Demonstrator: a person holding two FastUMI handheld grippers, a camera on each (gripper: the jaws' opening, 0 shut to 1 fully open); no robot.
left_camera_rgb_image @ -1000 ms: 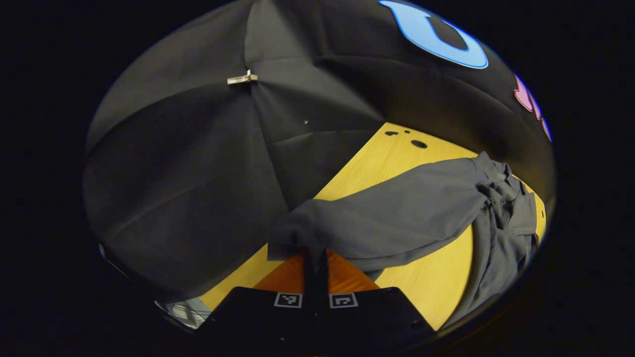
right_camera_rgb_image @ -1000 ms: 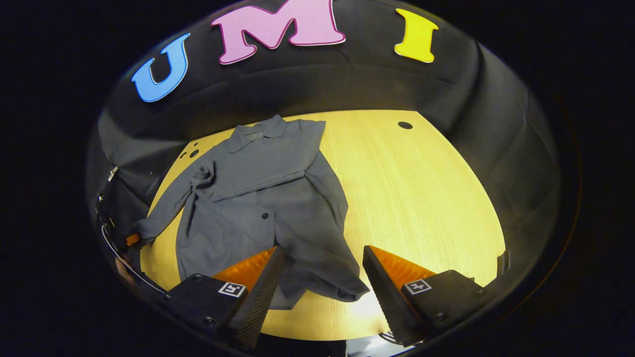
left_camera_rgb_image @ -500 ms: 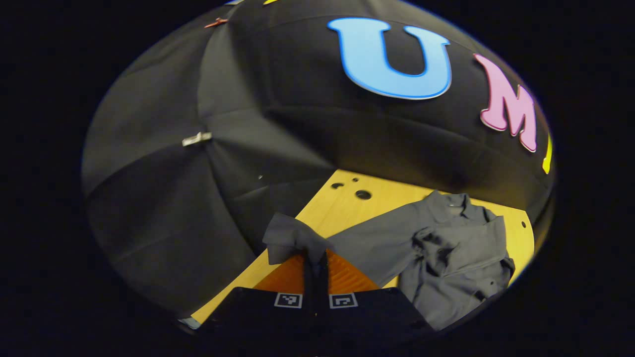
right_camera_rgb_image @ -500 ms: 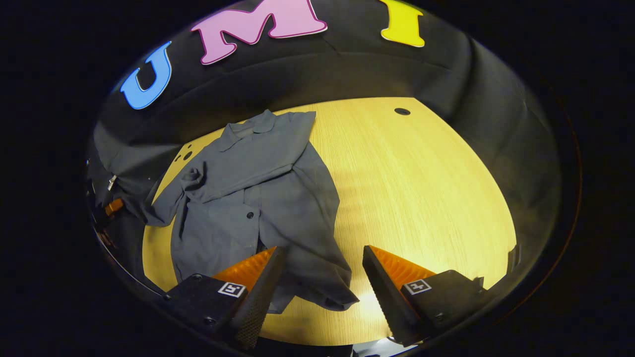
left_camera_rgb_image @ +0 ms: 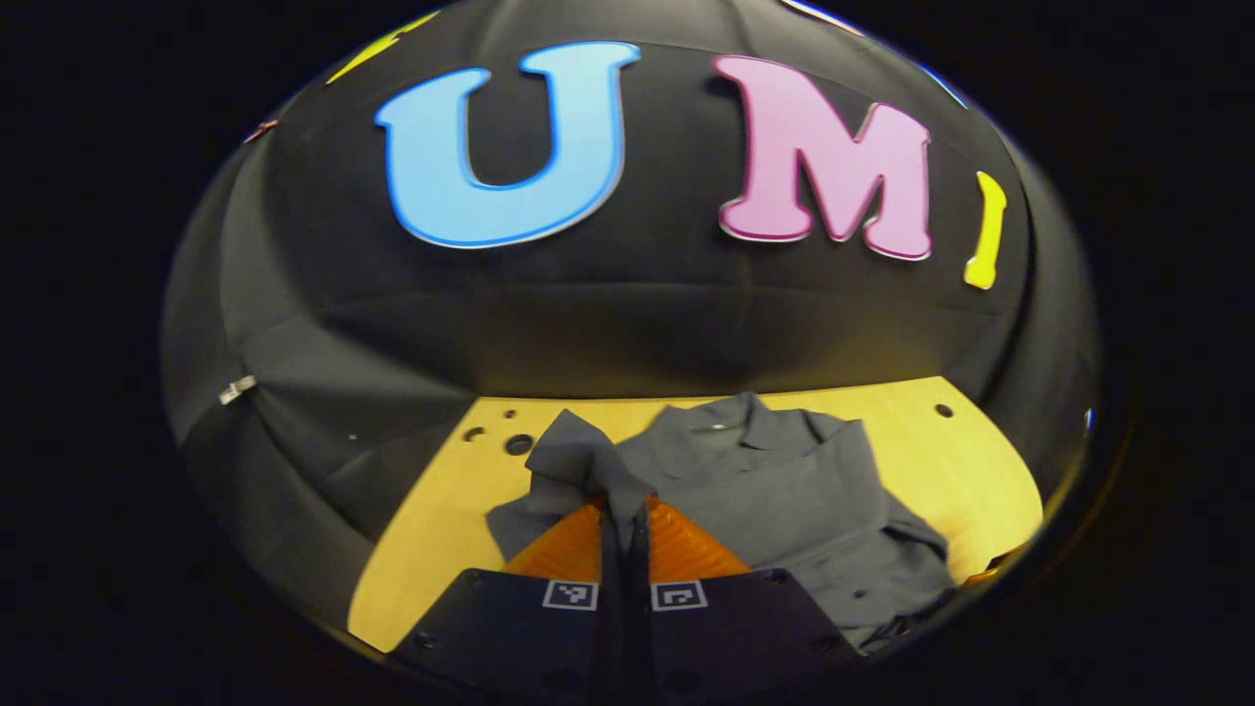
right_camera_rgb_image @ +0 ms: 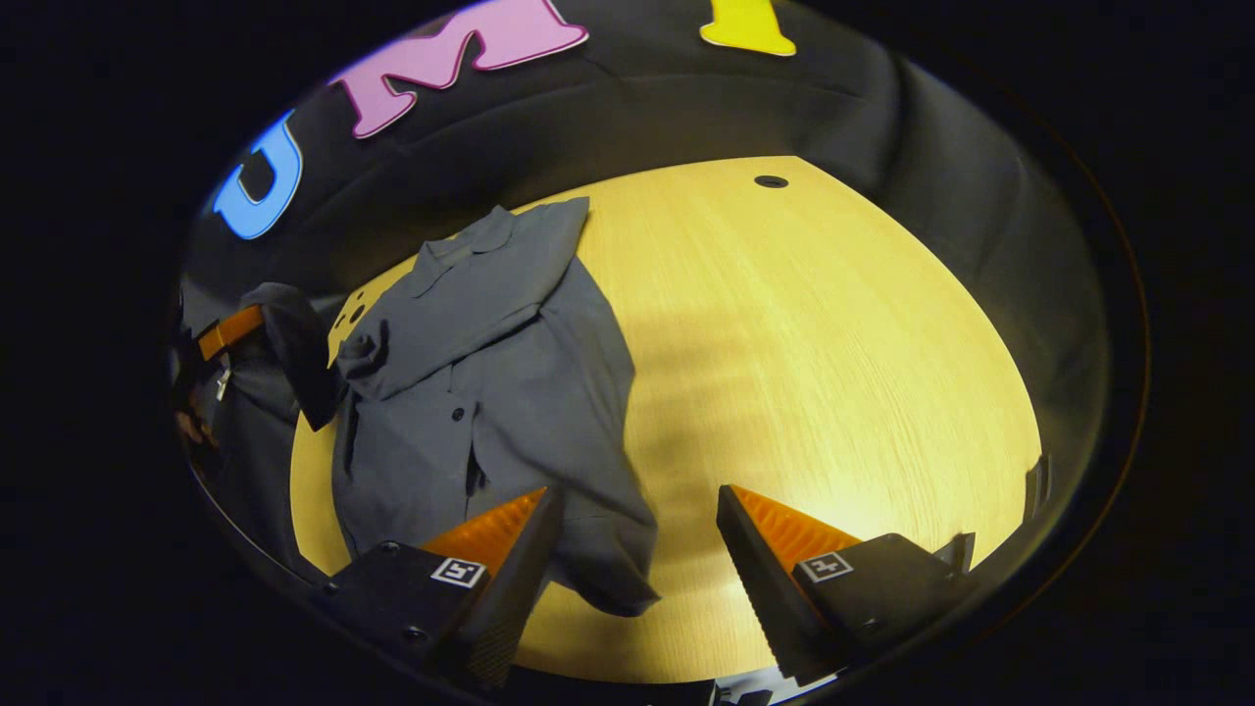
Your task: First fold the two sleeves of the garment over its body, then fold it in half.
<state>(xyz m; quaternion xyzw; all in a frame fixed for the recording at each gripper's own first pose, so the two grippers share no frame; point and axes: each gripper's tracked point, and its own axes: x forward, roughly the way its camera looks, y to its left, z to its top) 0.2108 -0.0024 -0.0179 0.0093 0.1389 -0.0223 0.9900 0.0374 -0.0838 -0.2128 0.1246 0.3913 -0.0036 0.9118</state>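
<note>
Your shirt (right_camera_rgb_image: 490, 373) lies on the wooden surface (right_camera_rgb_image: 833, 363), toward its left side, black cloth walls (left_camera_rgb_image: 608, 314) all round. Your left gripper (left_camera_rgb_image: 625, 520) has its jaws clenched on a sleeve (left_camera_rgb_image: 574, 461), lifted above the shirt. Your right gripper (right_camera_rgb_image: 637, 539) hovers near the hem, jaws released.

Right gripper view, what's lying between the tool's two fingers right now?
In the right gripper view, the right tool is open; between its fingers lie the shirt's lower hem and bare wooden table. Neither finger touches the cloth.
</note>
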